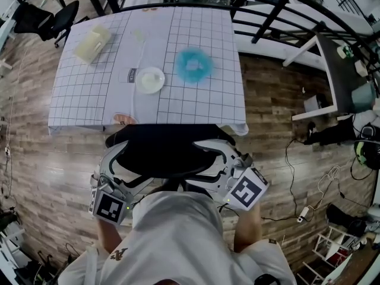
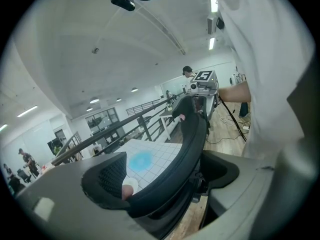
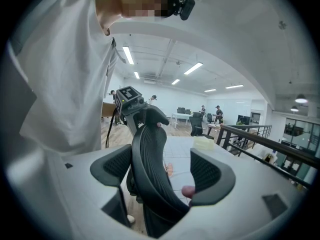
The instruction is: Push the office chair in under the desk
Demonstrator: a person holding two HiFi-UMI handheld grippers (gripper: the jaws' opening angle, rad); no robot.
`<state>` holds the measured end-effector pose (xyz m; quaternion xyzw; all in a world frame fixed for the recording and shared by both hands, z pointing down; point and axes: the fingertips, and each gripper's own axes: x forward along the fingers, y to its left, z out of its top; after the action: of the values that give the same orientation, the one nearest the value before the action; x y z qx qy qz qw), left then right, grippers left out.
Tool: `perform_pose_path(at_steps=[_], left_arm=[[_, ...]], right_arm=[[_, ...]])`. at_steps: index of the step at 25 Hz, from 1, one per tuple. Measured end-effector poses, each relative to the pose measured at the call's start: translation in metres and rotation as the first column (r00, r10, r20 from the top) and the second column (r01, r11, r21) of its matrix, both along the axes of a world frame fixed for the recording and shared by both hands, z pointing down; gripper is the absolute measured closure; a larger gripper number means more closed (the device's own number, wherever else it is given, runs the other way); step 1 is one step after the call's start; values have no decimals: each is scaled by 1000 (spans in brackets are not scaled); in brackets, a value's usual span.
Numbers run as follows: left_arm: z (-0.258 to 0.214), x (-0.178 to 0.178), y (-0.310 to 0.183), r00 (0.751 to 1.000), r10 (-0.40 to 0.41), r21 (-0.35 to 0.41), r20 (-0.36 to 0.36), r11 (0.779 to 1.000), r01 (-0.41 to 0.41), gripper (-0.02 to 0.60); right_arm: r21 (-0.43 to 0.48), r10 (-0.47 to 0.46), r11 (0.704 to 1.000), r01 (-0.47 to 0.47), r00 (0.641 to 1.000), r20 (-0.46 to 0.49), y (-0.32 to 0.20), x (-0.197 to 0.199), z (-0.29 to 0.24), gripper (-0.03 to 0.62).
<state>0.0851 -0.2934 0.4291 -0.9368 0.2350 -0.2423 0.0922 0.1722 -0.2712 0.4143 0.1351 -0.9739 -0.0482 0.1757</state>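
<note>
The black mesh office chair (image 1: 169,150) stands with its backrest right at the near edge of the desk (image 1: 196,108), which is covered by a white grid cloth. My left gripper (image 1: 113,186) holds the backrest's left end and my right gripper (image 1: 234,171) its right end. In the left gripper view, the left gripper (image 2: 160,176) has its jaws closed on the backrest rim (image 2: 192,134). In the right gripper view, the right gripper (image 3: 162,171) clamps the mesh backrest (image 3: 150,159) the same way. The seat is hidden beneath the backrest and the person's body.
On the desk lie a blue fluffy thing (image 1: 194,64), a white round dish (image 1: 150,79) and a pale yellow box (image 1: 92,43). A black railing (image 1: 267,10) runs behind the desk. Another chair (image 1: 56,16) stands far left. Cables (image 1: 309,159) trail on the wooden floor at right.
</note>
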Motion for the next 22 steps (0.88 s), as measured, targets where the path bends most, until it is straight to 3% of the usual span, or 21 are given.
perform_pose_path(at_steps=[15,19,22], left_arm=[[-15,-4,17,999,44,-50,-31,998,-46,148],[-45,-7,24,985,41,-49,-169,998,-50,237],[-71,-11,18,962,30,0,-270,1000,-31,329]], right_arm=[[21,15,1000,-15,999,-34,16,-1,-1,238],[28,11,1000,-12,1000,22,24,-1,-20,321],[45,23,999,-28,995,100,25,4,-42,344]])
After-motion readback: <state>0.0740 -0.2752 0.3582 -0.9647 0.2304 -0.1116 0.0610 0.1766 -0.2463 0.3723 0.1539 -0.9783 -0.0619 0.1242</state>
